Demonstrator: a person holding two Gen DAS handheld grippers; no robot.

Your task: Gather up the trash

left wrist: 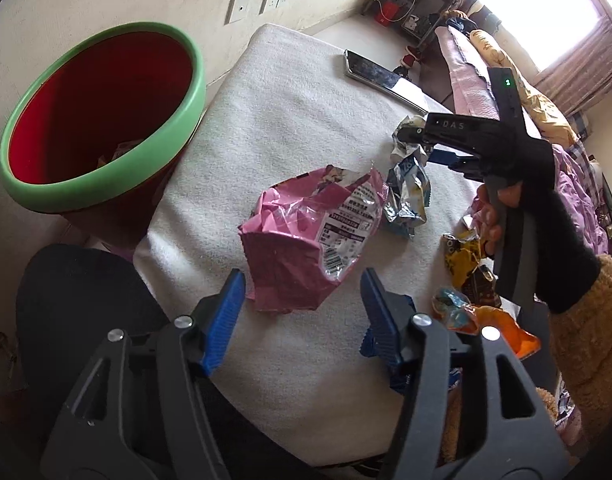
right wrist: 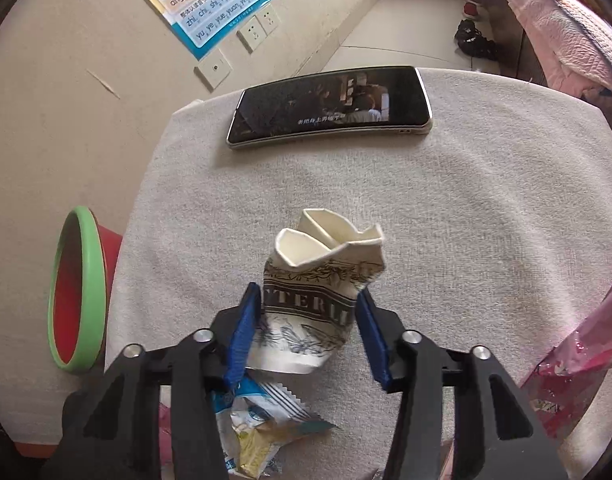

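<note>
Trash lies scattered on the cloth-covered desk (right wrist: 486, 208): one pink wrapper (left wrist: 310, 236), one blue-and-silver wrapper (left wrist: 408, 194), several small bright wrappers (left wrist: 466, 276) at the right edge. Right gripper (right wrist: 308, 316) jaws are clamped on one crumpled paper cup (right wrist: 326, 276). Left gripper (left wrist: 301, 304) jaws stand apart, empty, just short of the pink wrapper. One green-rimmed red bin (left wrist: 101, 120) sits left of the desk; one phone (right wrist: 330, 106) at its far edge.

Bare cloth (right wrist: 486, 208) lies open between the phone (right wrist: 330, 106) and the crushed cup (right wrist: 326, 276). Wrappers (left wrist: 466, 264) crowd the near right edge. The bin (left wrist: 101, 120) stands beside the table's left edge, its mouth unobstructed.
</note>
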